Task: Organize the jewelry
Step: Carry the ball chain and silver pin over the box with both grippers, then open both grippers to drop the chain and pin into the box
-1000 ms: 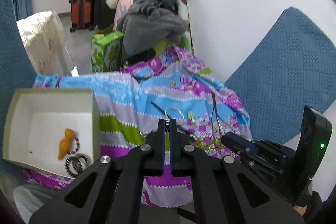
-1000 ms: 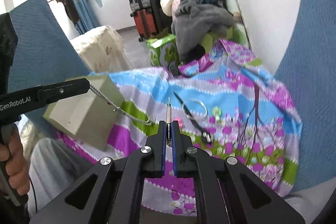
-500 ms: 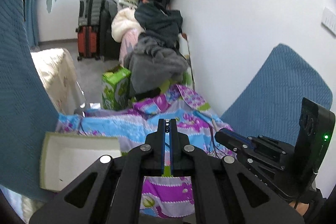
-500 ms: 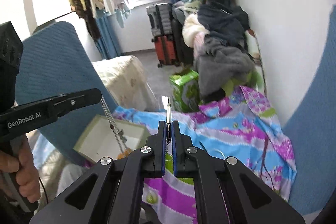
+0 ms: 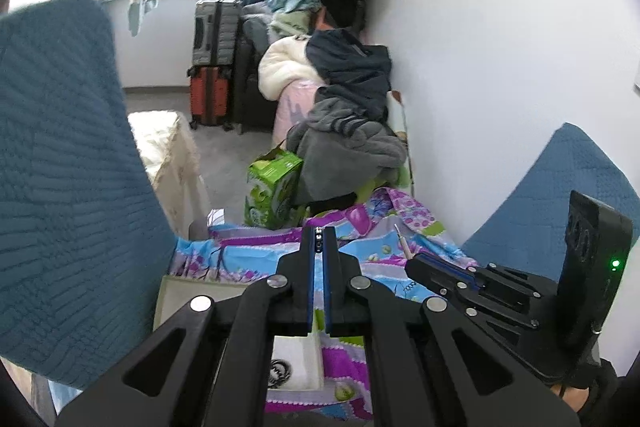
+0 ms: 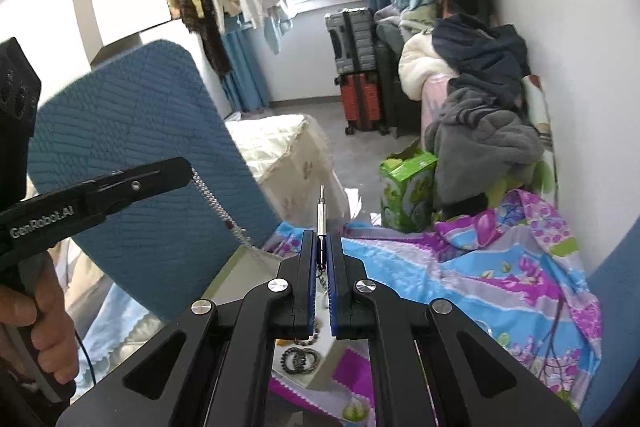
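My left gripper (image 6: 188,173) and right gripper (image 6: 320,239) are both pinched tight on one silver chain necklace (image 6: 212,199) — left on a beaded end, right on the slim clasp bar that pokes up past its tips. The chain sags between them above the open white box (image 6: 236,267), where dark bracelets (image 6: 300,359) already lie. To finish well I'd lower both ends together over the box, then release — otherwise the slack may drape over the rim onto the floral blanket (image 6: 480,275).
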{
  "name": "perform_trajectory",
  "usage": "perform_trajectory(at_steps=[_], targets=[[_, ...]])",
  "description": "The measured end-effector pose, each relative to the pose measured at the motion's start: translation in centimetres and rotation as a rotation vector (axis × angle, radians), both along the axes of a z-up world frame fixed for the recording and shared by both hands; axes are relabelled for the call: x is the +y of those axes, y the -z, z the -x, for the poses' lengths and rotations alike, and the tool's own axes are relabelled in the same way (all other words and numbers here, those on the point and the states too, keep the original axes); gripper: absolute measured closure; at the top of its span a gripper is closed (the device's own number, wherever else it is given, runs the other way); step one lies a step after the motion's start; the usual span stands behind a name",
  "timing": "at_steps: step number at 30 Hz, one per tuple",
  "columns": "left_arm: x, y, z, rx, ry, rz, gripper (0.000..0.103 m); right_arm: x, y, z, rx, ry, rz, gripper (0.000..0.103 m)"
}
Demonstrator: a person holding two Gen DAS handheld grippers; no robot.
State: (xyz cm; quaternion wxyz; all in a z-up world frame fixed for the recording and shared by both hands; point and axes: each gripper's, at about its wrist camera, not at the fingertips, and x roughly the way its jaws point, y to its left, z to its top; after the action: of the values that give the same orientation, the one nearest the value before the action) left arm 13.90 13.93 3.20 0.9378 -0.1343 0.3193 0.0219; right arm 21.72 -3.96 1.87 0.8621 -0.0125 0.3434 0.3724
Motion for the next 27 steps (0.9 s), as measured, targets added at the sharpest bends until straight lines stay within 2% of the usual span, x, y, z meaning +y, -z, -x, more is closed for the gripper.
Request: perform_trajectory(at_steps=[3,12,17,22,27], targets=[[1.5,1.8,0.2,0.027,-0.02,0.019,0.1,1.7,2.3,-0.1,0.035,-0.016,0.031,0.1],[4.8,9.7,1.0,0.139,-0.061,0.11,0.1,5.1,9.8,0.6,0.132,-0.042,0.118,0.1],[4.7,13.3,1.4,0.191,-0.074,0.114,0.1,6.4,12.9,1.0,0.15,-0.062,0.151,0.1],[5.6,16.6,1.9,0.222,-0.112,0.152,0.1,8.0,15.6,1.5,0.164,-0.095,0.205,0.1],[6.2,18.5,2.4,0.249,-0.131,0.173,0.1,8.6,17.3,2.2,0.189,-0.11,0.231,0.1]])
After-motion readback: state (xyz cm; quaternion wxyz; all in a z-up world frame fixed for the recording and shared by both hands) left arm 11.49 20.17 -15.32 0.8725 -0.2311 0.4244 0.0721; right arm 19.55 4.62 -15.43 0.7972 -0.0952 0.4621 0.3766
